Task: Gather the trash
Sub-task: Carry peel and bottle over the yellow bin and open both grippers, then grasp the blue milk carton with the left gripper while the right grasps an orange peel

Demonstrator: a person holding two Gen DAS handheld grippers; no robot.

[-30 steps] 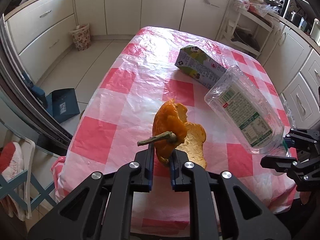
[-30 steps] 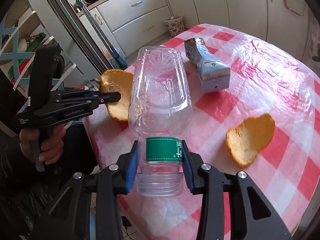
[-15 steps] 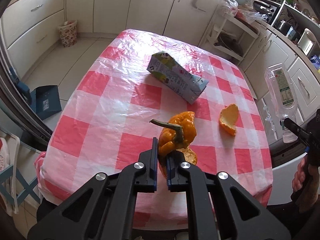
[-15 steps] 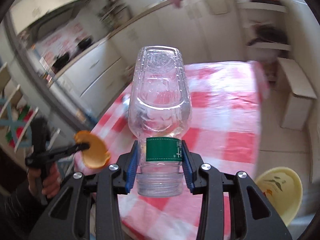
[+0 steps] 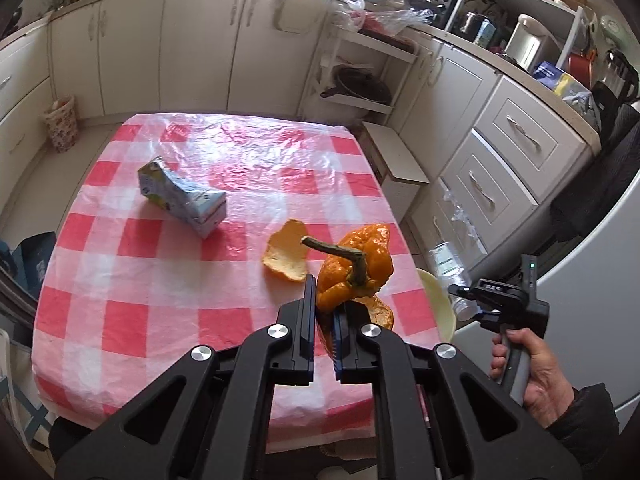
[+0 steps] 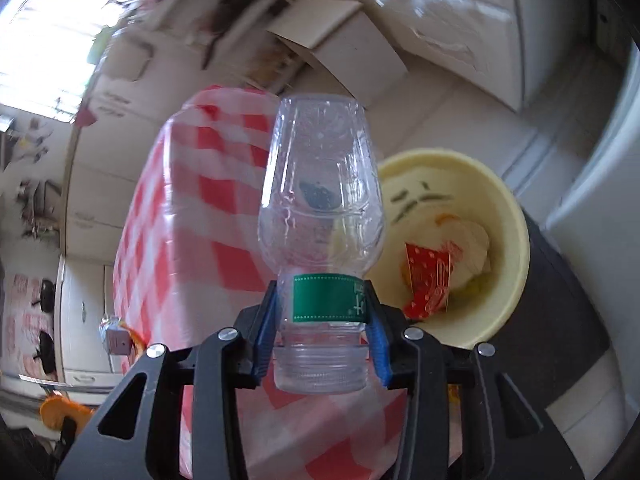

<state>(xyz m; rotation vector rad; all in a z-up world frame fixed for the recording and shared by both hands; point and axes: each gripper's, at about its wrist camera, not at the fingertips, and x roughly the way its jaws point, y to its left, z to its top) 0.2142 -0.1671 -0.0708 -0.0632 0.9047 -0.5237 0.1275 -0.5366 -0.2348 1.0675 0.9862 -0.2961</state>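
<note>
My left gripper (image 5: 325,312) is shut on an orange pepper scrap with a green stem (image 5: 354,266), held above the right part of the red-checked table (image 5: 168,248). A milk carton (image 5: 182,198) and an orange peel (image 5: 286,258) lie on the table. My right gripper (image 6: 322,320) is shut on the neck of a clear plastic bottle (image 6: 320,208), held beside the table above a yellow bin (image 6: 508,280) that holds red and white trash. In the left wrist view the right gripper (image 5: 466,300), the bottle (image 5: 450,268) and the bin's rim (image 5: 438,300) show at the table's right edge.
White kitchen cabinets (image 5: 500,168) and a low box (image 5: 394,156) stand close to the right of the table. An open shelf with pans (image 5: 360,84) is behind it. A small patterned basket (image 5: 62,122) stands on the floor at far left.
The right gripper has swung the bottle off the table and now holds it over the yellow bin. The left gripper has carried the pepper scrap rightward toward the table's right edge.
</note>
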